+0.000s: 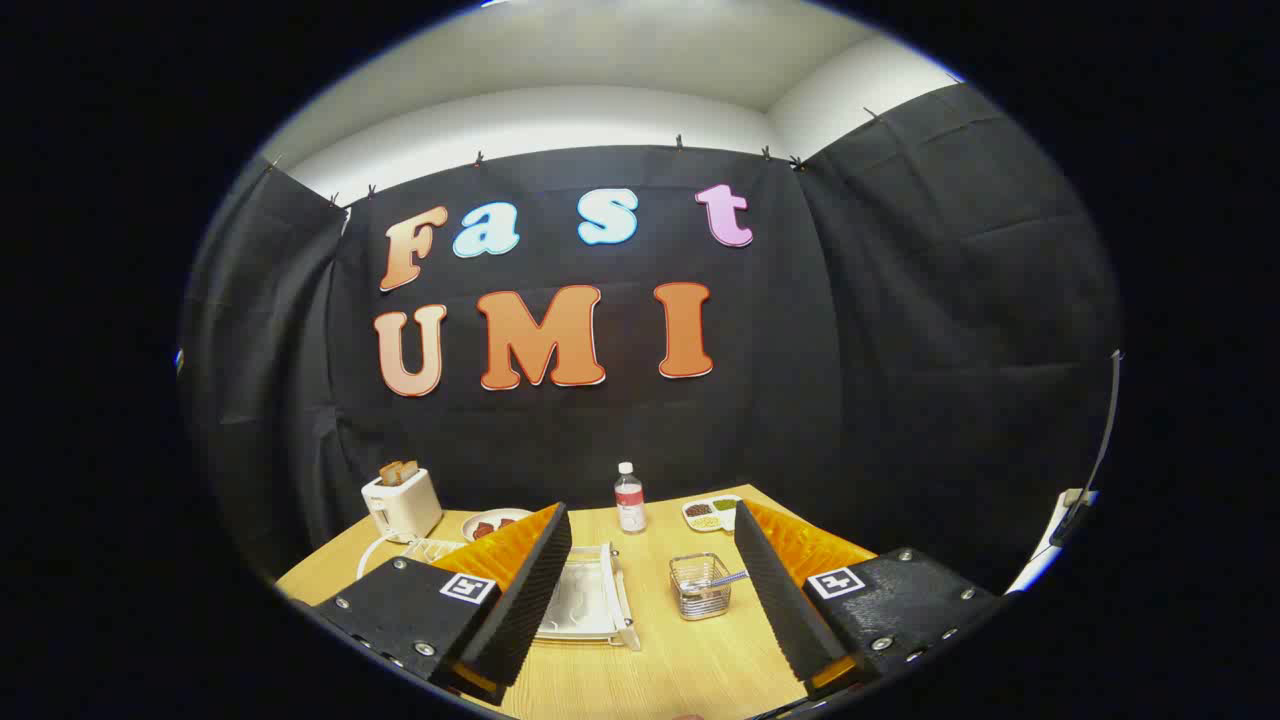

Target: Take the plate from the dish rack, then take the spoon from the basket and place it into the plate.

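My gripper (655,590) is open, held above the near part of a wooden table (690,660), with nothing between its fingers. Just ahead of the left finger lies a white dish rack (590,600) with a pale plate (572,598) lying in it, partly hidden by that finger. Between the fingers and slightly ahead stands a small wire basket (700,586); a spoon (722,579) rests in it, handle sticking out toward the right finger.
Beyond the rack stand a white toaster (402,503) with bread in it, a small plate of dark food (492,523), a plastic bottle (629,498), and a divided dish of small foods (712,512). Black cloth walls close the table's far sides.
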The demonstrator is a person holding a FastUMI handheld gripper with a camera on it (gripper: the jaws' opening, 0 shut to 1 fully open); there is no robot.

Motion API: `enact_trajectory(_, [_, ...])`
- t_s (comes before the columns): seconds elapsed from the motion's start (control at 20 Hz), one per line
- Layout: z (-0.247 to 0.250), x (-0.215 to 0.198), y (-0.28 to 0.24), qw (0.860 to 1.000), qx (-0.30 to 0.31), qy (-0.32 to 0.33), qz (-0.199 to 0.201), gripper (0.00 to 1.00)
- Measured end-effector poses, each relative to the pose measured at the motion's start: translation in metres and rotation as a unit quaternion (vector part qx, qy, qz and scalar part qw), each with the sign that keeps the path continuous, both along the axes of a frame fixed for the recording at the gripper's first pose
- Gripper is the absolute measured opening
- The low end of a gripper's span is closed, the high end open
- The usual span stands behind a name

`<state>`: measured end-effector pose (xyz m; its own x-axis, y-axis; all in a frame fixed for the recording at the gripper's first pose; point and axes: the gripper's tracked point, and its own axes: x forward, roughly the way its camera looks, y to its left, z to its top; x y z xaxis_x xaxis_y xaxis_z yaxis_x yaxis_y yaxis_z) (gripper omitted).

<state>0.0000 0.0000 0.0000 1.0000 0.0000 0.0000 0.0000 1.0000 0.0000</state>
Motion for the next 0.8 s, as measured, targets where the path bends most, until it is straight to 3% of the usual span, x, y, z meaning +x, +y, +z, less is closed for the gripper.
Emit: enact_trajectory(0.8, [-0.01,0.029,0.034,0.997,0.0,0.043,0.059,0.97])
